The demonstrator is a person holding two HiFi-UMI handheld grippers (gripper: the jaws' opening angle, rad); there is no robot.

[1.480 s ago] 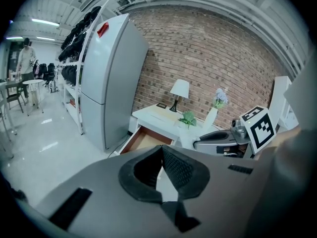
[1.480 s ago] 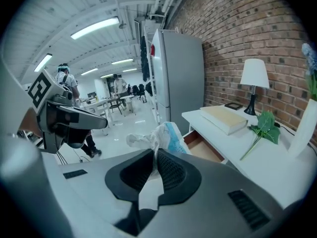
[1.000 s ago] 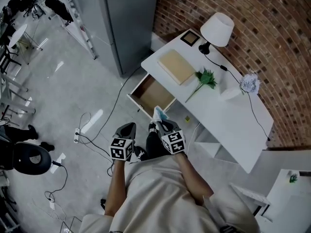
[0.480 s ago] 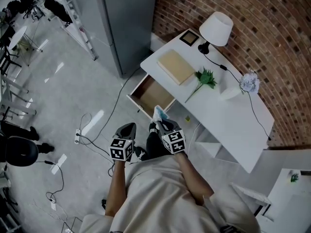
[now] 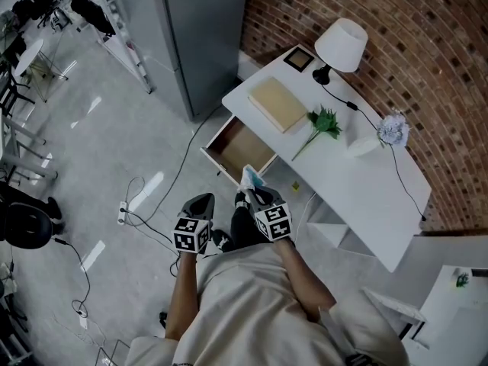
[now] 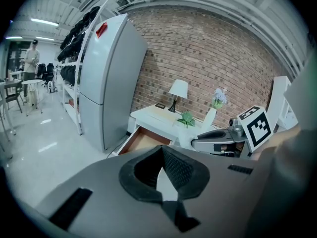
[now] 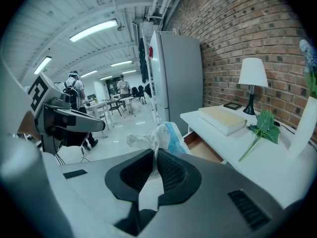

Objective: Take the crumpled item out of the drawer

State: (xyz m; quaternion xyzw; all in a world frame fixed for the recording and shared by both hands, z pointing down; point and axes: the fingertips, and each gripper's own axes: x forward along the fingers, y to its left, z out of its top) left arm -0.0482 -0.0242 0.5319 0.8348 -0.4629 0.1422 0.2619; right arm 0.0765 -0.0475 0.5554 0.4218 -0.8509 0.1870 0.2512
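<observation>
Right gripper's [image 7: 153,155] fingers pinch the crumpled item [image 7: 162,135], its length jutting past their tips toward the open drawer [image 5: 238,149]; left gripper's [image 6: 161,150] fingers are together, empty.

1 lamp [image 5: 341,44] | 1 book [image 5: 277,104] — near green sprig [image 5: 324,122] | grey fridge [image 5: 191,29]

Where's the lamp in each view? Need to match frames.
Head view: lamp upper right, by the brick wall.
Left gripper view: lamp just above centre.
Right gripper view: lamp right of centre.
Shared landmark: the open drawer, lower left of the lamp in all three.
</observation>
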